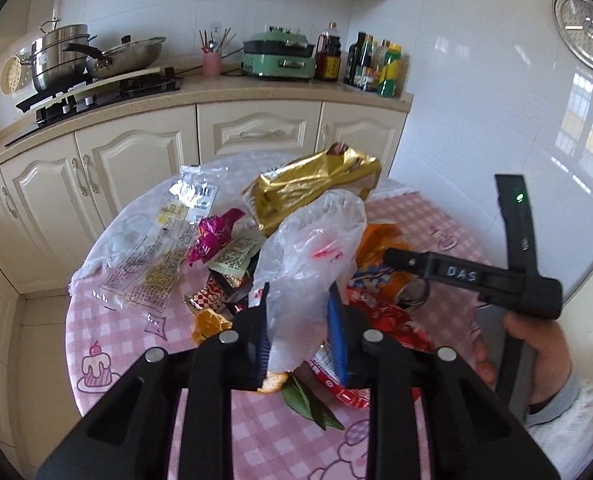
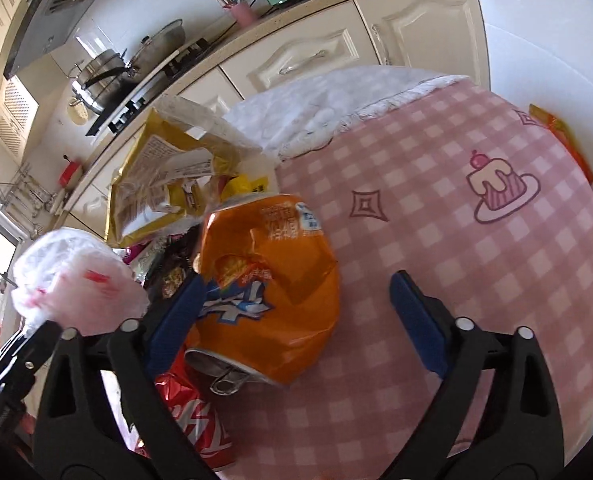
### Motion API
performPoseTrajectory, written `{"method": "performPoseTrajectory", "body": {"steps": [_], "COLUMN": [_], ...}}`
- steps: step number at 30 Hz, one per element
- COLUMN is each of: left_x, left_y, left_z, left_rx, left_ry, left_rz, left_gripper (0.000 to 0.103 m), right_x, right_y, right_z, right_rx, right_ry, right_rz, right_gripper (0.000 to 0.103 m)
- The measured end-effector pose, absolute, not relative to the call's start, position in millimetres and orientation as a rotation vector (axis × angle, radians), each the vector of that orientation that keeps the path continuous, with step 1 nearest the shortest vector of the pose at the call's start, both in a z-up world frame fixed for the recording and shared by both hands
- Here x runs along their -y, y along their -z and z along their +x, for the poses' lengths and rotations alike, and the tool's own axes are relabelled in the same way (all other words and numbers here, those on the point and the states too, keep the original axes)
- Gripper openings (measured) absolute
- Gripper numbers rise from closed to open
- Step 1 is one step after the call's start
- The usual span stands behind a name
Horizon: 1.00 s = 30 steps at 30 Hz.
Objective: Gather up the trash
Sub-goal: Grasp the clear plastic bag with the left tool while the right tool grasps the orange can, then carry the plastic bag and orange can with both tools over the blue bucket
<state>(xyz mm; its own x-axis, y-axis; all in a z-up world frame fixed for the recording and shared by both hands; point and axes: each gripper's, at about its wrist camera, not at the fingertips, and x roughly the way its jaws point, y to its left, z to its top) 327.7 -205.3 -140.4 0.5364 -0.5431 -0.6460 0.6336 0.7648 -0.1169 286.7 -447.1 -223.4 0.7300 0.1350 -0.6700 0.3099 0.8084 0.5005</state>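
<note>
Trash heaped on a pink-checked tabletop [image 2: 436, 184]: gold foil bag [image 1: 316, 188], clear printed wrappers [image 1: 164, 248], magenta foil scrap [image 1: 212, 236], red packet [image 1: 380, 320], crushed orange can [image 2: 268, 284]. Left gripper [image 1: 298, 320] pinched on a thin white plastic bag [image 1: 312, 248], blue pads pressing its lower folds, bulk of the bag standing loose above the jaws. Right gripper [image 2: 302, 320] wide apart, straddling the orange can, left pad just touching or close beside the can's dented side, right pad well clear over bare cloth; nothing clamped yet. Can lying on its side, pull-tab end toward the camera, leaning on the red packet.

Likely risks, judged from this: flimsy bag film slipping out of the pinch or tearing, since only a bunched fold is caught. Bag mouth not visibly open, so dropping the can in could miss. Dented, rounded can prone to rolling or squirting sideways under an off-centre squeeze. Red packet under the can liable to be dragged along or knocked off the edge. Both grippers close together, so collision possible.
</note>
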Motion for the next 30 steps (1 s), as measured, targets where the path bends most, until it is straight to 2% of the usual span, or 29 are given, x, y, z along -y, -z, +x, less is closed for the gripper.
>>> {"method": "performPoseTrajectory", "body": {"steps": [2, 4, 6, 8, 12, 17, 24, 30], "left_x": [200, 195, 191, 184, 174, 160, 140, 124], "left_y": [135, 133, 131, 129, 126, 126, 124, 126], "left_z": [324, 322, 320, 319, 315, 310, 301, 299], "left_rx": [-0.706, -0.701, -0.7, -0.698, -0.695, -0.688, -0.672, -0.671], "left_ry": [0.712, 0.708, 0.696, 0.69, 0.673, 0.642, 0.598, 0.582], "left_rz": [0.106, 0.087, 0.074, 0.051, 0.032, 0.01, -0.014, -0.033], "left_gripper": [0.024, 0.024, 0.024, 0.024, 0.024, 0.024, 0.024, 0.024], "right_x": [447, 443, 437, 433, 425, 413, 369, 353], "right_y": [224, 221, 215, 212, 206, 189, 151, 159], "right_z": [287, 287, 288, 287, 281, 262, 240, 254], "right_rx": [-0.761, -0.771, -0.768, -0.769, -0.762, -0.708, -0.672, -0.733], "right_ry": [0.05, 0.04, 0.042, 0.022, 0.023, 0.027, 0.158, 0.177], "right_rz": [0.676, 0.657, 0.639, 0.638, 0.591, 0.537, 0.225, 0.143], "right_gripper": [0.064, 0.06, 0.031, 0.021, 0.017, 0.006, 0.005, 0.005]}}
